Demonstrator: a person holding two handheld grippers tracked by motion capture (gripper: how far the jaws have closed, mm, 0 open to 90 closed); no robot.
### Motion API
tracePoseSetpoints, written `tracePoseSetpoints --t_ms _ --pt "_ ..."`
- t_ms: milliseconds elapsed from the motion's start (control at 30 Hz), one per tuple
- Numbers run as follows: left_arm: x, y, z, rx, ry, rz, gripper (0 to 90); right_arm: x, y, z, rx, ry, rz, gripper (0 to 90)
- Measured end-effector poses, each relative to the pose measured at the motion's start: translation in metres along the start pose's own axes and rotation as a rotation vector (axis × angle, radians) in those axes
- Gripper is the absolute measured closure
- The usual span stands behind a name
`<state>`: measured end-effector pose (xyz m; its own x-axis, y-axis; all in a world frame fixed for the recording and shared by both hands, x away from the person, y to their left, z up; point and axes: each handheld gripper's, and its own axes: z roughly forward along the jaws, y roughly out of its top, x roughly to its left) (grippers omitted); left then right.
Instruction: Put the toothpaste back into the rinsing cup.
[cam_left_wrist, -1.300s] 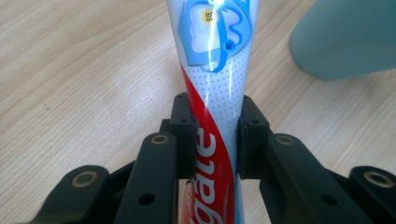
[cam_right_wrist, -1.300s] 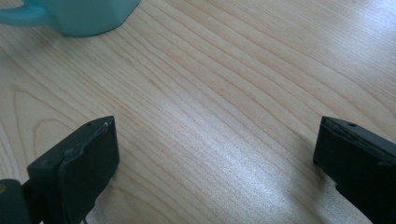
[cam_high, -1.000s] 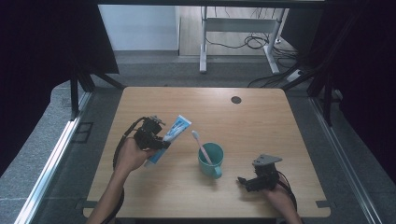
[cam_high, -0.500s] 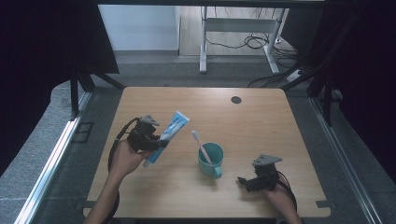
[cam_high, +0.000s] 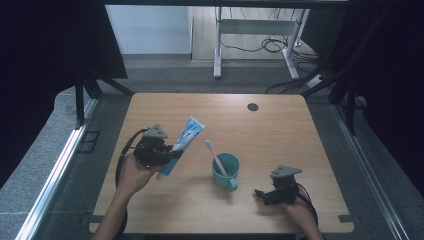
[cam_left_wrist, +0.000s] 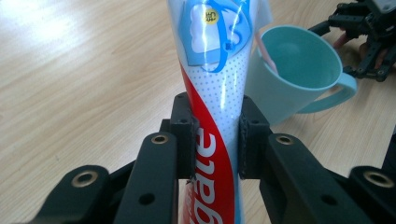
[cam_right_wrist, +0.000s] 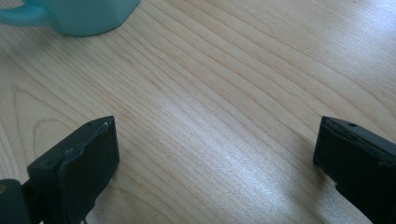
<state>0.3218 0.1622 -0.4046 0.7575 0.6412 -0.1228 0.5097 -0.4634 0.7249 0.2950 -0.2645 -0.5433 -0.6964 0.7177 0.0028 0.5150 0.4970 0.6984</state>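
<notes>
Above table's left, left gripper (cam_high: 167, 156) clamps toothpaste tube (cam_high: 181, 146), long axis tilted up-right toward far edge.

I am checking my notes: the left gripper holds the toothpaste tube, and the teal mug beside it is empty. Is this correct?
Not quite. The left gripper does hold the blue, white and red toothpaste tube, but the teal plastic mug is not empty: a pink and white toothbrush stands in it, as the high view shows.

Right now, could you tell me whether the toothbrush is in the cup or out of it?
In: the toothbrush stands slanted inside the teal cup, its head sticking out above the rim.
</notes>
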Motion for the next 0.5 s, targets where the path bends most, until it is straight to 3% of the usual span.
tracePoseSetpoints --t_ms 500 --pt "-0.012 0.006 0.008 -0.072 -0.062 0.021 72.9 0.000 0.000 0.000 -0.001 -0.001 0.001 0.0"
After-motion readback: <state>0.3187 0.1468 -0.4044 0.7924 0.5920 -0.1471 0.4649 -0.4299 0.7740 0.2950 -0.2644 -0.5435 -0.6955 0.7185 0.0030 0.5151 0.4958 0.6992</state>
